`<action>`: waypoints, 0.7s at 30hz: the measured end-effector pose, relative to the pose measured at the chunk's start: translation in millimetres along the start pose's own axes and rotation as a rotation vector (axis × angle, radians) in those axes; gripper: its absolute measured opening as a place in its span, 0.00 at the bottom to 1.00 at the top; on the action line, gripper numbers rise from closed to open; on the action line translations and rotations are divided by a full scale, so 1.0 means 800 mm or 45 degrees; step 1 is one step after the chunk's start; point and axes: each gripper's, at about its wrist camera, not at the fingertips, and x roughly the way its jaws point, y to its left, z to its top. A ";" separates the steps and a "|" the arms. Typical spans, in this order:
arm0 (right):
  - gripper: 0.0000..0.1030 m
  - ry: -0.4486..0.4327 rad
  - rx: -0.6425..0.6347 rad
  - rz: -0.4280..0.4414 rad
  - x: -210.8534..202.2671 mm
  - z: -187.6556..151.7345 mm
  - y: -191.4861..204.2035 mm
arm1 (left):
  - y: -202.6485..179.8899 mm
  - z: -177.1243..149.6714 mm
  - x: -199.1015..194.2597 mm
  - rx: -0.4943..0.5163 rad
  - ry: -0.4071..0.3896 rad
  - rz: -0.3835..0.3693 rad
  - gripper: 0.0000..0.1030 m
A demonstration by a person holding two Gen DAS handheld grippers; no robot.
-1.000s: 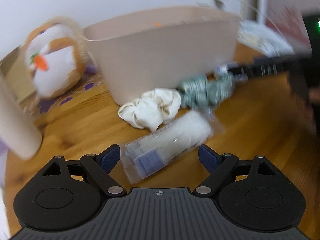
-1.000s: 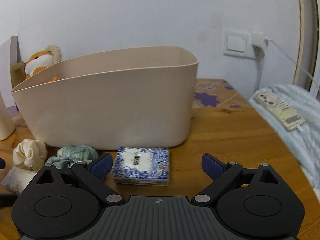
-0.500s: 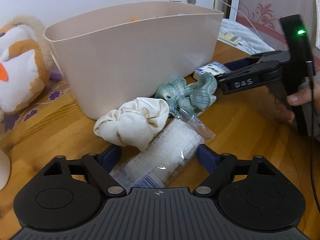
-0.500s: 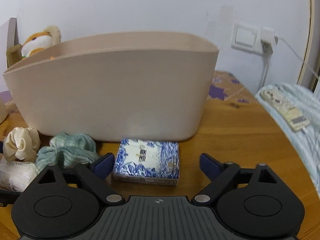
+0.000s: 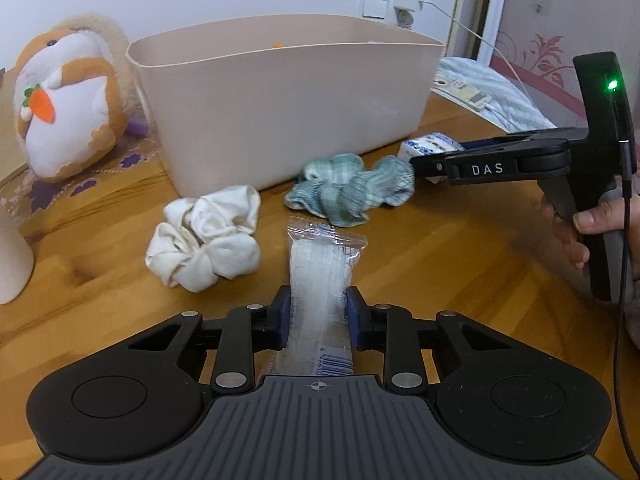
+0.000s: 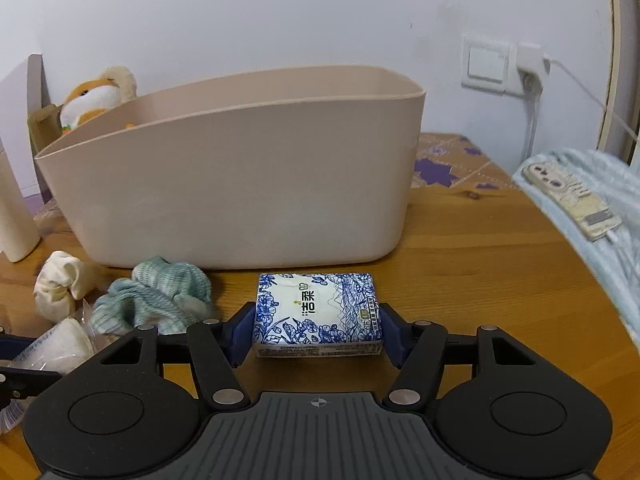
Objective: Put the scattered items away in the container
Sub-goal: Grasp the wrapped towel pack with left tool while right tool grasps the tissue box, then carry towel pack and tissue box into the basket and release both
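Note:
A beige plastic bin [image 5: 280, 112] stands on the wooden table; it also shows in the right wrist view [image 6: 240, 184]. My left gripper [image 5: 316, 316] is shut on a clear plastic packet of white wipes [image 5: 322, 264] lying on the table. My right gripper [image 6: 316, 332] is shut on a blue-and-white tissue pack [image 6: 316, 312], just in front of the bin. A cream scrunchie [image 5: 204, 248] and a green scrunchie [image 5: 352, 188] lie loose between the packet and the bin. The right gripper also shows at the right of the left wrist view [image 5: 432, 164].
A plush hamster [image 5: 68, 96] sits left of the bin. A cream bottle [image 6: 12, 208] stands at the far left. A light blue cloth with a remote [image 6: 572, 196] lies at the right. A wall socket with a cable [image 6: 528, 68] is behind.
Both grippers have closed: the left on the wipes packet, the right on the tissue pack. Both moved forward around their items first.

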 end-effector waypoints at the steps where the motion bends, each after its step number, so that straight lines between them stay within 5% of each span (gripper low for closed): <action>1: 0.58 -0.009 -0.004 -0.001 -0.005 -0.002 0.001 | -0.003 0.000 -0.001 0.005 -0.003 -0.003 0.27; 11: 0.58 -0.074 0.043 0.024 -0.044 -0.001 -0.011 | -0.021 0.013 -0.031 0.026 -0.109 -0.025 0.27; 21: 0.58 -0.228 0.049 0.038 -0.092 0.037 -0.019 | -0.037 0.051 -0.084 0.061 -0.342 0.025 0.27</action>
